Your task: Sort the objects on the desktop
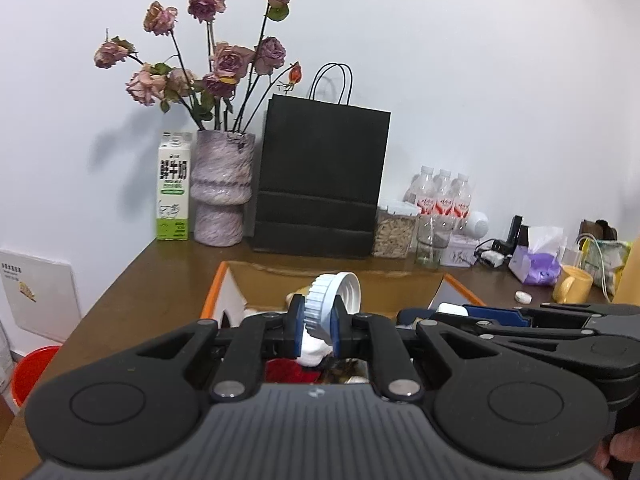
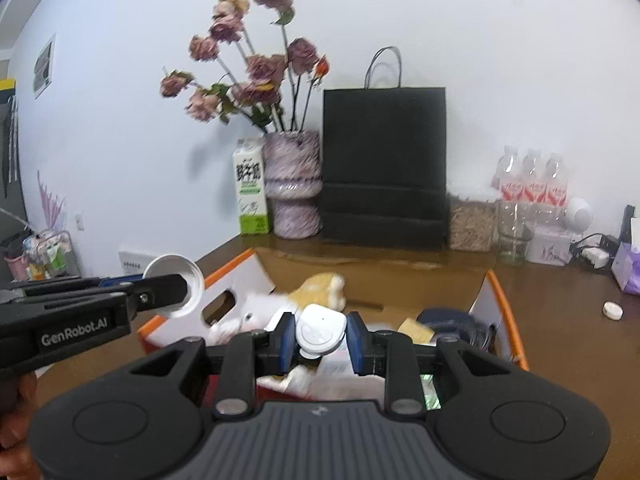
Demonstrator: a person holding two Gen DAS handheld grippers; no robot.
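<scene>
White ribbed cap (image 1: pixel 330 300) pinched edge-on in my left gripper (image 1: pixel 316 326) above the cardboard box (image 1: pixel 224 288); right gripper (image 2: pixel 322 338) pinches a white rounded case (image 2: pixel 320 332). Thin-rim grip could let cap twist out, fall into clutter.
</scene>
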